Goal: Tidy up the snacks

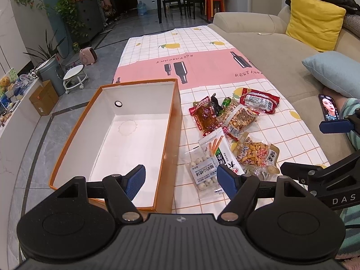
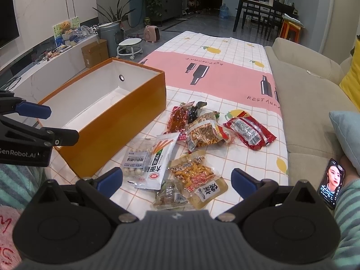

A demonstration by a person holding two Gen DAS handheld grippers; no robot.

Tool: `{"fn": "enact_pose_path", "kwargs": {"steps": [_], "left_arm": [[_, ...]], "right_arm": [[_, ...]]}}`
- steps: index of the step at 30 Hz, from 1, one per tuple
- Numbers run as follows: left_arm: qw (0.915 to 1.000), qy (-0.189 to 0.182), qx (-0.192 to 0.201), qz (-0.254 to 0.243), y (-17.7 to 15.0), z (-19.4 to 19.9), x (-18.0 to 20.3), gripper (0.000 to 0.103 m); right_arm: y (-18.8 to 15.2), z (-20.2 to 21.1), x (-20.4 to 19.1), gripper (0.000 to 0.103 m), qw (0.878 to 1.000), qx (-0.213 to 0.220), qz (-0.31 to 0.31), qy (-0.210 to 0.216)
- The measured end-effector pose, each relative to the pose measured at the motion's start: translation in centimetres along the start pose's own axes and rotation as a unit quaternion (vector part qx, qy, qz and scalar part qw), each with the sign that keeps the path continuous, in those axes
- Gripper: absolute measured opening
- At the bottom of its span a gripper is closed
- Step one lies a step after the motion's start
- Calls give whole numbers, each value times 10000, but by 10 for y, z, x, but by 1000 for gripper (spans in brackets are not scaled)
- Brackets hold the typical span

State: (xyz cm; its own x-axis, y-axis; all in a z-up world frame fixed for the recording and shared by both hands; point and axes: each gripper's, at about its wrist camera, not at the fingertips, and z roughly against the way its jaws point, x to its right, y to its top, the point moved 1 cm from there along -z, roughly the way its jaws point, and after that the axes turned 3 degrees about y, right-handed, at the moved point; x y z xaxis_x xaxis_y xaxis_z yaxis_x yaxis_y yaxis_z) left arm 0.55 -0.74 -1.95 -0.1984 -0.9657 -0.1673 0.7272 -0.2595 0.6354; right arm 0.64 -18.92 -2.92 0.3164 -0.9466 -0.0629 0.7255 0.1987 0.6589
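An empty orange box (image 1: 173,121) with a white inside stands on the checked cloth, left of a pile of snack packets; it also shows in the right wrist view (image 2: 126,121). The pile holds a clear bag of white balls (image 1: 203,171) (image 2: 136,162), a white and green packet (image 1: 221,155) (image 2: 160,159), a peanut mix bag (image 1: 256,154) (image 2: 195,175), a cracker bag (image 1: 241,117) (image 2: 204,131), a red packet (image 1: 259,101) (image 2: 249,131) and a brown snack packet (image 1: 205,115) (image 2: 178,118). My left gripper (image 1: 181,181) is open above the box's near right corner. My right gripper (image 2: 176,181) is open above the near packets.
A beige sofa (image 1: 270,51) with a yellow cushion (image 1: 315,20) and a blue pillow (image 1: 333,72) runs along the right. A phone (image 1: 329,110) (image 2: 331,182) lies on it. Plants, a bin (image 1: 50,74), a stool (image 1: 74,76) and a cardboard box (image 1: 43,97) stand on the floor at left.
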Motion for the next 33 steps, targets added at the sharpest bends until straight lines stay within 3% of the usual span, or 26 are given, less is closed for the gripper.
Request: {"fn": "enact_pose_path", "kwargs": {"steps": [23,27,33], "left_arm": [[9999,-81,-61,-1,-3,-4,6,85],[9997,-204,-148,-23,-2,-8,7,85],[9977,-627,-235,-86,3,-16,14,85]], "right_arm": [[0,-2,-1,99,10000,-33,20,10],[-2,-2,-1,99,9987,324,361,158],[-5,1,-1,99,9890,955,1131,10]]}}
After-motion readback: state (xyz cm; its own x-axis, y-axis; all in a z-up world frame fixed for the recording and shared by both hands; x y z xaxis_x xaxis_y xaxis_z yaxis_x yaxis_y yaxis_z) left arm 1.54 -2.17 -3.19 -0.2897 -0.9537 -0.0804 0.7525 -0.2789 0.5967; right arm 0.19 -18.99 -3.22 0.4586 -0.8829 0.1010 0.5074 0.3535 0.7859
